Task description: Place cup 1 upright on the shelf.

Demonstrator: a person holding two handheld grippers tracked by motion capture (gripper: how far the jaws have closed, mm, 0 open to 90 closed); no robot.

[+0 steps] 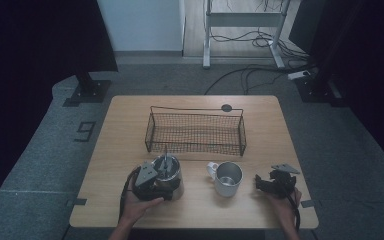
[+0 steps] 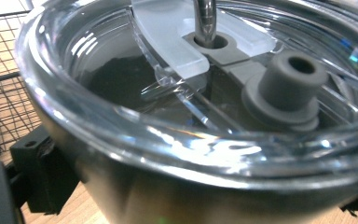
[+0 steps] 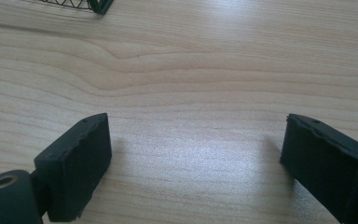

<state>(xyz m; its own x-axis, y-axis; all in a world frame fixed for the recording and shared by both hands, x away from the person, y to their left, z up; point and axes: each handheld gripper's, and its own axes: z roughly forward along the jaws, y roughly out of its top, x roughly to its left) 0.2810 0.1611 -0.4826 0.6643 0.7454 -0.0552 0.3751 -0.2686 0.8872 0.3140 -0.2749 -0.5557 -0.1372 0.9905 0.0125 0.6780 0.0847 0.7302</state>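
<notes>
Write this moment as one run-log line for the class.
left tongs: shut on tumbler | right tongs: open, nothing between, over table | mug: upright, untouched | basket: empty

One tumbler [image 1: 169, 176], one mug [image 1: 227, 178], one basket [image 1: 195, 131].

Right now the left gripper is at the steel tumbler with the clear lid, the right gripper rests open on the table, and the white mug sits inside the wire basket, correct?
Not quite: in the high view the white mug stands on the table in front of the wire basket, not inside. The rest holds.

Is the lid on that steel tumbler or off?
On. The clear lid sits across the steel tumbler rim, with a straw through its hole.
</notes>
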